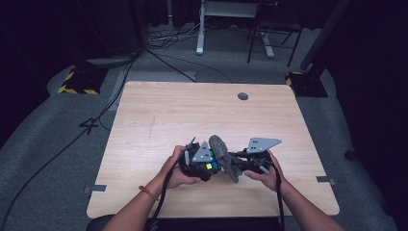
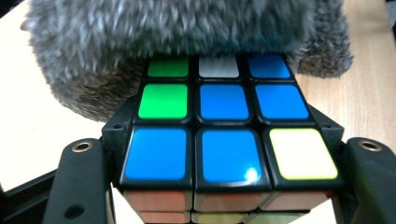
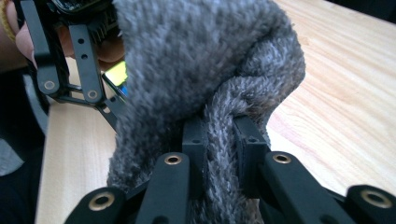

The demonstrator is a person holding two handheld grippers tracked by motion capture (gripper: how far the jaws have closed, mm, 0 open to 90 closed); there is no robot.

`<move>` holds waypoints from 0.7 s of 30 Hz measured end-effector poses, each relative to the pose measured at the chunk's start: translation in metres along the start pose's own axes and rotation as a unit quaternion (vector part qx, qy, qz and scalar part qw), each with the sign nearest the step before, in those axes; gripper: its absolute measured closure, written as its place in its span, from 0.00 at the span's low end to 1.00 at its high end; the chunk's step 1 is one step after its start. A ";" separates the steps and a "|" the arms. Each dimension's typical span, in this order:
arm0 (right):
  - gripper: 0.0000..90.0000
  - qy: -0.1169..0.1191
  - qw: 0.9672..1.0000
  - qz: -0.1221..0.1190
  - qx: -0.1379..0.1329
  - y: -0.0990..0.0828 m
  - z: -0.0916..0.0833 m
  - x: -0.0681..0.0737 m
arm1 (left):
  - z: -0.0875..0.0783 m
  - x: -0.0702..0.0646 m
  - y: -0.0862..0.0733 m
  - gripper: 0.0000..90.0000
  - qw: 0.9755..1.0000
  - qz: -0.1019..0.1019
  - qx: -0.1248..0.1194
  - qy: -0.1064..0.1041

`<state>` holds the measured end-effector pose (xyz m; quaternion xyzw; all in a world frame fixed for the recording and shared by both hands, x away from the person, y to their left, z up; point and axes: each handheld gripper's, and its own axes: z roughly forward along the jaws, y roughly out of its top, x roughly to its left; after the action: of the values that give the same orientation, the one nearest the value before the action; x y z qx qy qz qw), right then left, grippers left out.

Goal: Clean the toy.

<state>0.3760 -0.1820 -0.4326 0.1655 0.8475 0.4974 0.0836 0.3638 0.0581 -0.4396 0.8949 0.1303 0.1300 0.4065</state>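
Note:
My left gripper (image 1: 208, 167) is shut on a Rubik's cube (image 1: 210, 166), held low over the front of the wooden table (image 1: 192, 110). In the left gripper view its black jaws press the cube's (image 2: 224, 135) two sides; the top face shows mostly blue tiles, with green, white and yellow ones. My right gripper (image 1: 236, 163) is shut on a grey fuzzy cloth (image 1: 224, 155), and a fold of the cloth (image 3: 196, 60) is pinched between its pads (image 3: 194, 140). The cloth (image 2: 177, 28) lies against the cube's far side and hides its far edge. A yellow tile of the cube (image 3: 116, 74) peeks out beside the cloth.
A dark round grommet (image 1: 243, 96) sits near the table's far edge. Beyond the table, cables (image 1: 163, 53) run over grey carpet, with a white desk leg (image 1: 199, 29), a chair frame (image 1: 269, 36) and yellow-and-black striped stand bases (image 1: 79, 82).

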 end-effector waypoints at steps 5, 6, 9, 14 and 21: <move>0.86 -0.046 0.997 -0.041 0.038 0.002 0.004 0.005 | 0.002 -0.003 0.003 0.37 1.000 -0.001 -0.002 0.002; 0.86 -0.049 0.997 -0.041 0.044 0.001 0.006 0.004 | 0.002 -0.004 0.004 0.37 1.000 0.002 -0.004 0.003; 0.86 -0.045 0.997 -0.036 0.060 -0.003 0.011 0.002 | 0.000 -0.005 0.006 0.37 1.000 0.002 -0.012 -0.001; 0.87 -0.020 0.998 -0.017 0.062 -0.006 0.014 0.000 | 0.001 -0.002 0.003 0.37 1.000 0.002 -0.006 -0.003; 0.87 -0.011 1.000 -0.009 0.021 0.000 0.004 0.002 | 0.002 0.001 0.000 0.37 1.000 -0.002 0.002 0.004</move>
<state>0.3748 -0.1783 -0.4345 0.1651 0.8580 0.4772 0.0939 0.3657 0.0575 -0.4407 0.8950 0.1339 0.1322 0.4044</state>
